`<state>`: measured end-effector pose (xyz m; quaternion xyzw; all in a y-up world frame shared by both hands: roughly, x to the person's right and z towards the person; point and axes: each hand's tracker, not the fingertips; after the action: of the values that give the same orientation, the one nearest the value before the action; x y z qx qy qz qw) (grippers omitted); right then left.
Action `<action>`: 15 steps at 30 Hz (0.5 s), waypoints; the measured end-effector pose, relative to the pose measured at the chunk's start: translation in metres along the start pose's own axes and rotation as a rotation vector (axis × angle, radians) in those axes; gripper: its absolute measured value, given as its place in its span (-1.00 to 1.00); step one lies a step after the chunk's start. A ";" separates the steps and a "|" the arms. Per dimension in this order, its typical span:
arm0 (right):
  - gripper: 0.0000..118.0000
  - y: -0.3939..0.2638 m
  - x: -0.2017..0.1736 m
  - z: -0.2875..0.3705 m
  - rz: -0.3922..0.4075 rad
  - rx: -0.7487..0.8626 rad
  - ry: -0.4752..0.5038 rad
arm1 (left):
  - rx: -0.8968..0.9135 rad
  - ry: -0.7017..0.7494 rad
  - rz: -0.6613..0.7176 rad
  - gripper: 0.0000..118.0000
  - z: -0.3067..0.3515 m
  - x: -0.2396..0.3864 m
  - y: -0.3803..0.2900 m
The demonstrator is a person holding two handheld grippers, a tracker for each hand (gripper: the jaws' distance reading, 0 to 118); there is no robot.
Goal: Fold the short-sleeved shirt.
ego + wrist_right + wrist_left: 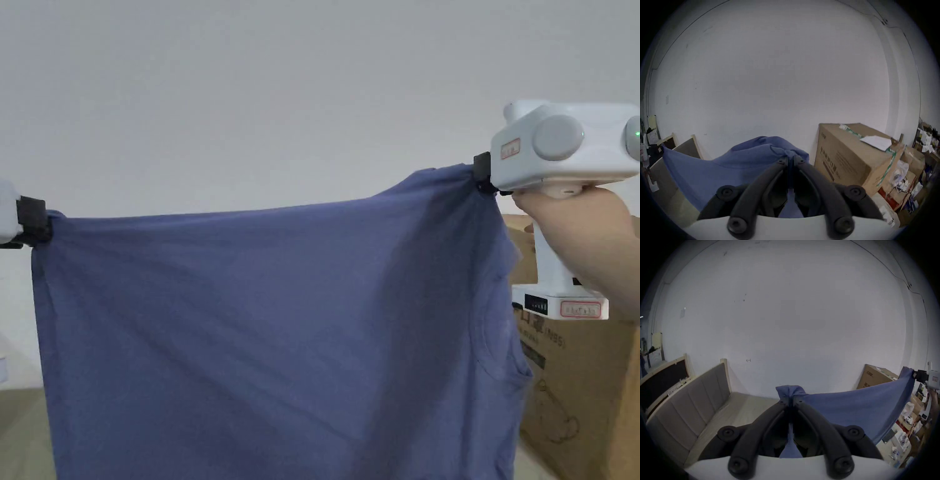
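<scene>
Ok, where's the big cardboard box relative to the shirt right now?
In the head view the cardboard box stands at the right edge, behind the hanging shirt and below the right gripper, against the white wall.

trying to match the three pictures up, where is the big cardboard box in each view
Head view: cardboard box at right edge, behind the blue shirt.
Left gripper view: box at right, above the shirt's top edge.
Right gripper view: box right of centre.
Shared landmark: white wall.
</scene>
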<state>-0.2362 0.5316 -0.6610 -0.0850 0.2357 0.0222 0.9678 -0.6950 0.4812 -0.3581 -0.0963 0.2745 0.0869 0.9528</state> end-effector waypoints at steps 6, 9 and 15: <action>-0.93 -0.022 -0.013 -0.041 0.052 0.104 -0.052 | 0.118 0.090 -0.070 -0.96 -0.038 0.011 -0.011; -0.93 -0.065 -0.012 -0.059 0.036 0.076 -0.060 | 0.084 0.070 -0.035 -0.96 -0.054 0.005 -0.039; -0.93 -0.238 0.006 -0.074 -0.068 -0.265 -0.014 | -0.234 -0.001 0.022 -0.96 -0.070 -0.012 -0.175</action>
<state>-0.2444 0.2848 -0.6922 -0.2198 0.2210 0.0209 0.9499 -0.7022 0.2947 -0.3860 -0.2039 0.2629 0.1290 0.9342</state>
